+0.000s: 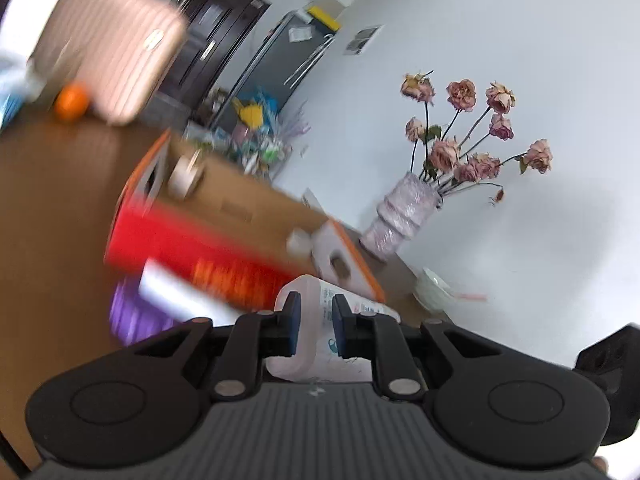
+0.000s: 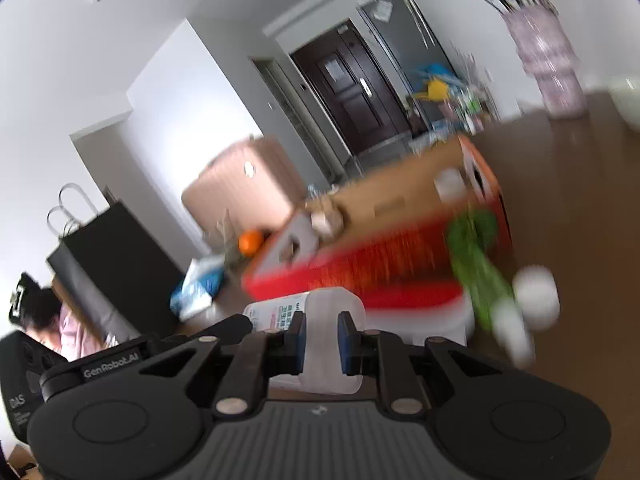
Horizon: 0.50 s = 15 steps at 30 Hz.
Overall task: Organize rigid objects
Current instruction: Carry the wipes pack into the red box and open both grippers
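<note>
My left gripper [image 1: 314,324] is shut on a translucent white plastic bottle [image 1: 316,296] with a printed label, lifted above the brown table [image 1: 52,208]. My right gripper [image 2: 322,338] is shut on the same kind of white bottle [image 2: 320,308], seemingly its other end. Behind the bottle lies a red and orange cardboard box [image 1: 192,248] with open flaps, also in the right wrist view [image 2: 384,264]. Both views are motion-blurred.
A vase of dried roses [image 1: 404,212] and a white bowl [image 1: 434,286] stand by the wall. An orange [image 1: 71,101] and a pink suitcase [image 1: 112,48] are far left. A purple object [image 1: 132,316] lies near the box. A green item [image 2: 476,268] and white cups [image 2: 536,296] sit right.
</note>
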Tool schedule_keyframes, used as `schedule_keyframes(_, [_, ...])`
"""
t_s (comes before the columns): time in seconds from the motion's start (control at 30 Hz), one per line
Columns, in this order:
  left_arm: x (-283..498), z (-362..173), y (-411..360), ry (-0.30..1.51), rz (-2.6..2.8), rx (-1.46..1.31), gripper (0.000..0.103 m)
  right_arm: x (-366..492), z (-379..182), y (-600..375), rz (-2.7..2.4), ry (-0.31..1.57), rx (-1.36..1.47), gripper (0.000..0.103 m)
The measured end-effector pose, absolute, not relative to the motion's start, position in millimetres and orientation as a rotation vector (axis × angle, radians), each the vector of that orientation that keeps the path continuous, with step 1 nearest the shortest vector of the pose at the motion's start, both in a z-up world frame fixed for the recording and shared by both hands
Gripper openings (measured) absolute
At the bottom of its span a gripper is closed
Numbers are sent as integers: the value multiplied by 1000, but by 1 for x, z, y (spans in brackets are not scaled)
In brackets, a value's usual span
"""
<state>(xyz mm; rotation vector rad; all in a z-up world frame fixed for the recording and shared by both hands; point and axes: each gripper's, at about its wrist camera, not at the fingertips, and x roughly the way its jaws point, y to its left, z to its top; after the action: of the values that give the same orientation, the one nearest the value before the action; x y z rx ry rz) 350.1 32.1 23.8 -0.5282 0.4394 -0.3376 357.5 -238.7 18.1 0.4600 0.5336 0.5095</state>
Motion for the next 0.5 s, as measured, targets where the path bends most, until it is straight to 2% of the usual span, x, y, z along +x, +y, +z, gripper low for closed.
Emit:
schedule_keyframes(0.13, [441,49,35,469,-306,-540,17,434,51,-236,491,498,456,16])
schedule_keyframes(0.27, [526,49,34,526,-257,-510,18,532,58,-227,486,578,471,16])
schedule_keyframes(0.5, [645,9,37,764,-228,-450,18,670,23,-215,384,786,515,17])
